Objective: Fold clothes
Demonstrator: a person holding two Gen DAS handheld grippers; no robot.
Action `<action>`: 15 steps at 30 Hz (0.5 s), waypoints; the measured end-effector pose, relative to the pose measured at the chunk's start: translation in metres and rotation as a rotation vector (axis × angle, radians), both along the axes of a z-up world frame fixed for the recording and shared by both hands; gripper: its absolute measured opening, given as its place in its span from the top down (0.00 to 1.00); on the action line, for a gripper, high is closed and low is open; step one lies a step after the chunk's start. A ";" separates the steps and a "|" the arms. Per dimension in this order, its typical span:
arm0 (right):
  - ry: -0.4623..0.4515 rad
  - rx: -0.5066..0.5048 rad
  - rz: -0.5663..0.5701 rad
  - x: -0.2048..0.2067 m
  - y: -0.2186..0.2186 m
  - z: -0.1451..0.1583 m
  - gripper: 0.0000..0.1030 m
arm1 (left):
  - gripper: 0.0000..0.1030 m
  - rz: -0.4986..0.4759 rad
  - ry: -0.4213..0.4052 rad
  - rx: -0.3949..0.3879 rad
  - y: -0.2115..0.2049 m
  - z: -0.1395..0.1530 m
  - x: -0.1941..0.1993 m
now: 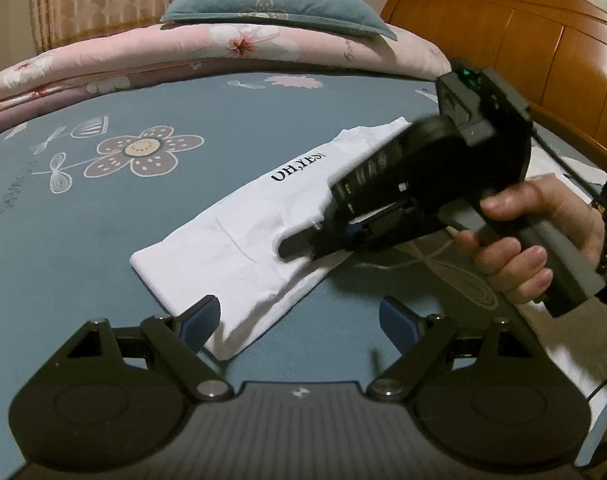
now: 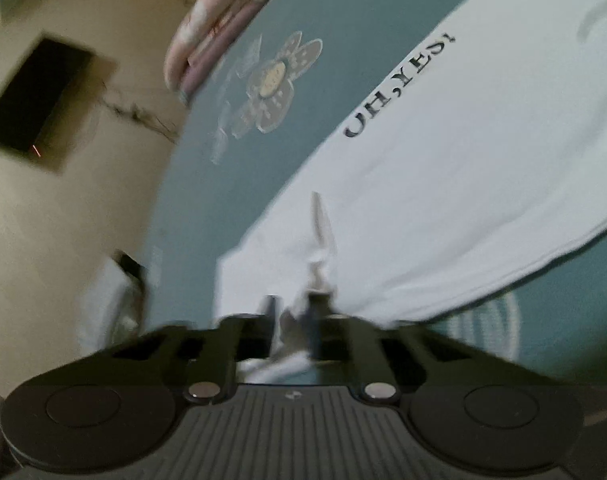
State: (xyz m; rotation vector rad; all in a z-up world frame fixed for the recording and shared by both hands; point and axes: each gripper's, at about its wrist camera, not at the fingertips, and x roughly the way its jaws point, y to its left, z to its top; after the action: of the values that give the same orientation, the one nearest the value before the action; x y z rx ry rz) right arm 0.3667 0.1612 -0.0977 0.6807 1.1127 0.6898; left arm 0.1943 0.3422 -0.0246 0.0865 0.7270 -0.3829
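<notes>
White shirt (image 2: pixel 443 184) pinched between right fingers (image 2: pixel 317 312).

Shirt (image 1: pixel 239 236) on bed (image 1: pixel 103 240)

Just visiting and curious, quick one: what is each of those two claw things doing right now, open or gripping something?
Left gripper: open, holding nothing, poised at the corner of the white T-shirt.
Right gripper: closed, pinching a fold of the T-shirt.

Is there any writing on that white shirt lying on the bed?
Yes, the white shirt carries black letters reading "OH,YES!" along one edge.
</notes>
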 end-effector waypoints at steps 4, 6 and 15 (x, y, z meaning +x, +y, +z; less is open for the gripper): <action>-0.078 -0.095 0.038 0.000 0.002 0.015 0.95 | 0.16 0.013 0.001 -0.010 0.000 0.003 -0.007; -0.124 -0.144 0.059 0.001 0.003 0.029 0.95 | 0.16 0.016 0.005 -0.012 -0.001 0.004 -0.010; -0.313 -0.346 0.089 0.004 -0.032 0.091 0.95 | 0.16 0.018 0.017 -0.022 -0.016 0.010 -0.012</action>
State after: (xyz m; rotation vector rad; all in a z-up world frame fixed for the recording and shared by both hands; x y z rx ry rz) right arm 0.3705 0.1293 -0.0069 0.2197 0.9439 0.6340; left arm 0.1824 0.3264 -0.0151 0.0561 0.7403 -0.3743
